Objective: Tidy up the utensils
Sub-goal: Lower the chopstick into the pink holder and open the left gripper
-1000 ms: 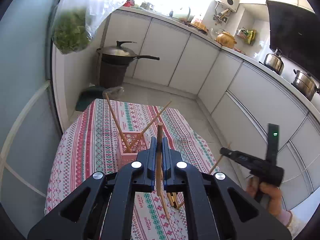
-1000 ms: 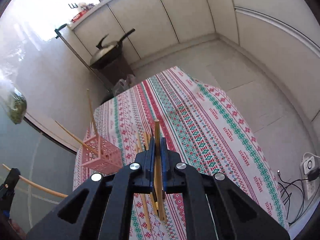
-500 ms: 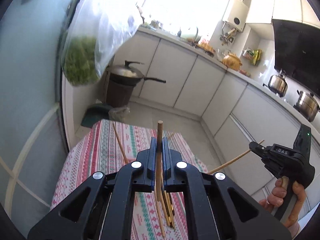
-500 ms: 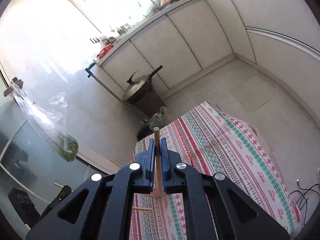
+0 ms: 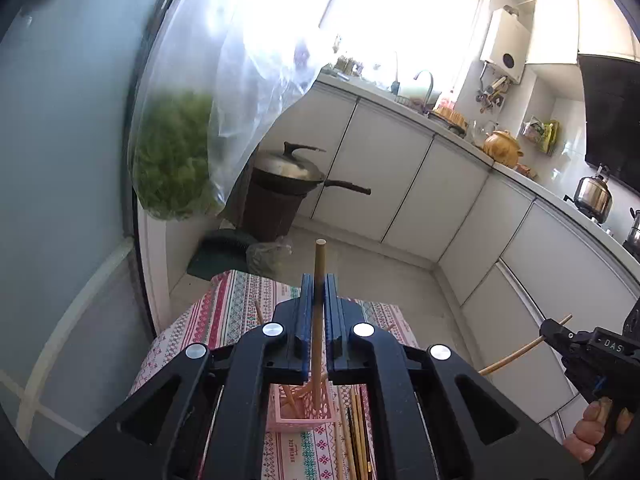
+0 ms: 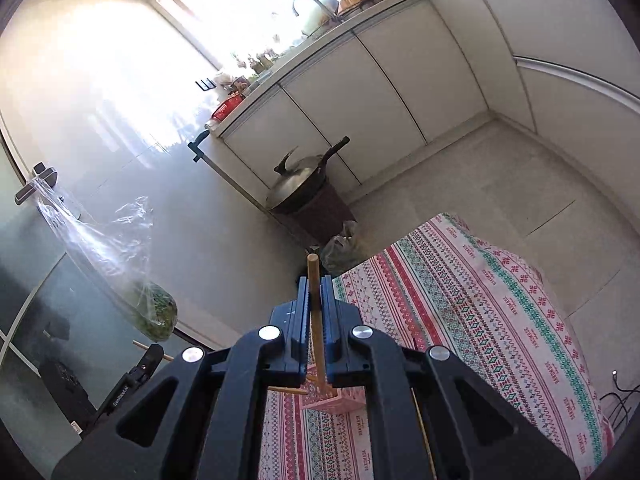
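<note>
1. Since each thin, round, pale wooden chopstick is light, stiff and smooth, it is judged likely to pivot or slide if it is pinched near an end; a hold nearer the middle of the shaft would give better control.
2. The left hand-held gripper [image 5: 316, 320] is clamped on one upright wooden chopstick [image 5: 319, 300], whose lower end reaches down into the pink plastic lattice basket [image 5: 304, 412] on the counter, which is covered by a red, green and white patterned tablecloth [image 5: 224, 316].
3. The right hand-held gripper [image 6: 316, 320] is clamped on a second wooden chopstick [image 6: 314, 300], held above the same pink basket [image 6: 336, 398].
4. A few loose chopsticks [image 5: 358, 436] are seen lying on the cloth just beside the basket, towards the counter's near edge.
5. Most of the basket is hidden behind the black gripper bodies in both views, so its contents cannot be counted, and whether the tip of the left chopstick touches the basket floor cannot be told.
6. The counter's near edge is cut off, and the window is overexposed.
</note>
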Motion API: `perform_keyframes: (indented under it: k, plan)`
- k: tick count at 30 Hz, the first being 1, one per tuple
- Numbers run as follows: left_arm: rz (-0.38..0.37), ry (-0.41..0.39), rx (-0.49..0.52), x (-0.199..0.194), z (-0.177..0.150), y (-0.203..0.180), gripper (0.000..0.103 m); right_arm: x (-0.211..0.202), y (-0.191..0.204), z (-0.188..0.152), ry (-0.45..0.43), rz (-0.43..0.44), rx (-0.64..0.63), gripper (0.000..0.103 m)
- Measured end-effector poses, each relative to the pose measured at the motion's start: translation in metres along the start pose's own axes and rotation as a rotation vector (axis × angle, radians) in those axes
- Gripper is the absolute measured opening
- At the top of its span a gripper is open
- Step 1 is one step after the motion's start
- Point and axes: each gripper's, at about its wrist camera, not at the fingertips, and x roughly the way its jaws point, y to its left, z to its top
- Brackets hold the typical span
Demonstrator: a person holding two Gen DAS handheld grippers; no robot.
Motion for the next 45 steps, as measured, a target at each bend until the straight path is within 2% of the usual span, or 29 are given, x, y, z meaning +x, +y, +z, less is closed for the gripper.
perform_keyframes:
  k: [3, 5, 6, 7, 9, 10, 15, 19, 27, 31, 35, 39, 40, 42, 45]
  plan:
    - [0.011, 0.009, -0.02, 0.016, -0.004, 0.009, 0.005, 0.012, 0.005, -0.003, 0.01, -0.007, -0.008, 0.006]
    - [-0.004, 0.045, -0.029, 0.027, -0.007, 0.015, 0.005, 0.016, 0.009, -0.004, 0.011, -0.009, -0.016, 0.006]
    - [-0.002, 0.06, -0.042, 0.031, -0.01, 0.018, 0.01, 0.018, 0.011, -0.005, 0.014, -0.008, -0.02, 0.006]
    - [-0.004, 0.074, -0.054, 0.033, -0.012, 0.022, 0.023, 0.02, 0.013, -0.006, 0.016, -0.007, -0.024, 0.006]
    - [0.0, 0.065, -0.081, 0.026, -0.012, 0.029, 0.035, 0.023, 0.017, -0.007, 0.017, -0.01, -0.034, 0.006]
    - [-0.001, 0.047, -0.093, 0.019, -0.01, 0.032, 0.037, 0.024, 0.019, -0.008, 0.018, -0.013, -0.038, 0.006]
    - [0.01, -0.032, -0.131, -0.015, -0.001, 0.043, 0.042, 0.037, 0.027, -0.015, 0.031, -0.035, -0.062, 0.006]
    - [0.016, -0.041, -0.117, -0.02, -0.002, 0.042, 0.043, 0.052, 0.034, -0.024, 0.03, -0.082, -0.088, 0.006]
    - [0.02, 0.016, -0.056, -0.001, -0.013, 0.026, 0.047, 0.09, 0.041, -0.043, 0.063, -0.106, -0.105, 0.006]
    - [0.042, 0.042, -0.003, 0.009, -0.02, 0.016, 0.047, 0.109, 0.041, -0.06, 0.101, -0.117, -0.145, 0.01]
    - [0.078, 0.02, 0.065, 0.007, -0.025, 0.004, 0.047, 0.098, 0.047, -0.067, 0.049, -0.169, -0.249, 0.012]
    - [0.083, 0.015, 0.091, 0.006, -0.03, -0.005, 0.056, 0.078, 0.053, -0.069, -0.007, -0.202, -0.326, 0.013]
    - [0.084, 0.016, 0.098, 0.005, -0.032, -0.006, 0.056, 0.074, 0.054, -0.07, -0.016, -0.207, -0.339, 0.016]
    - [0.094, 0.019, 0.126, 0.005, -0.037, -0.012, 0.056, 0.066, 0.054, -0.071, -0.039, -0.219, -0.354, 0.031]
    - [0.106, 0.017, 0.157, 0.005, -0.041, -0.017, 0.056, 0.057, 0.052, -0.071, -0.054, -0.238, -0.369, 0.032]
